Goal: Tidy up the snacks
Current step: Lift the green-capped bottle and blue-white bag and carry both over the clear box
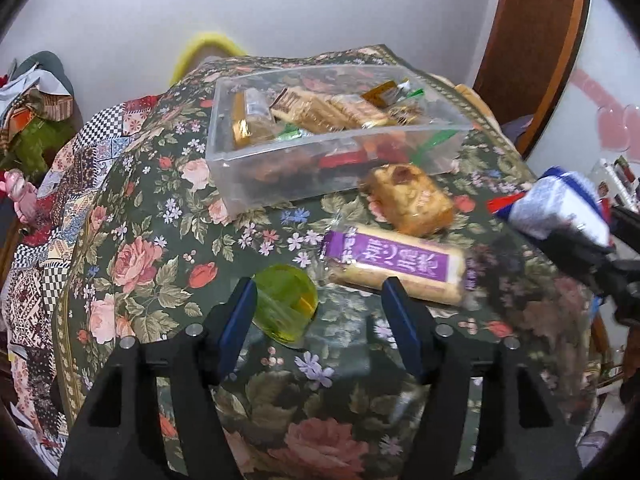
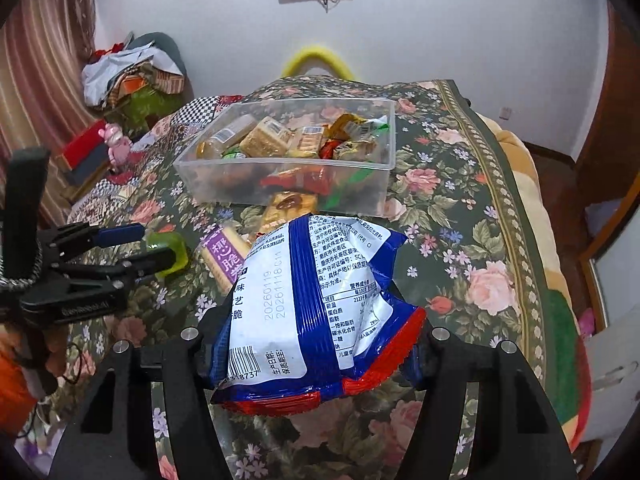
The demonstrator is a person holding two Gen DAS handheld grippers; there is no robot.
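A clear plastic box (image 1: 224,128) (image 2: 384,168) with several wrapped snacks stands at the far side of the flowered tablecloth (image 1: 160,220) (image 2: 460,220). In front of it lie an orange cake pack (image 1: 412,200) and a purple-labelled biscuit pack (image 1: 394,264) (image 2: 224,256). My left gripper (image 1: 320,316) (image 2: 148,246) is open above the cloth. A green translucent jelly cup (image 1: 286,306) (image 2: 170,250) lies by its left pad, not squeezed. My right gripper (image 2: 316,320) is shut on a blue, white and red snack bag (image 2: 312,304) (image 1: 560,208), held above the table and hiding its fingertips.
Clothes and bags (image 2: 132,72) are heaped at the far left beside a pink toy (image 2: 116,144). A yellow hoop (image 2: 316,60) shows behind the table. A wooden door (image 1: 532,40) stands on the right. The cloth drops off at the table's right edge (image 2: 532,280).
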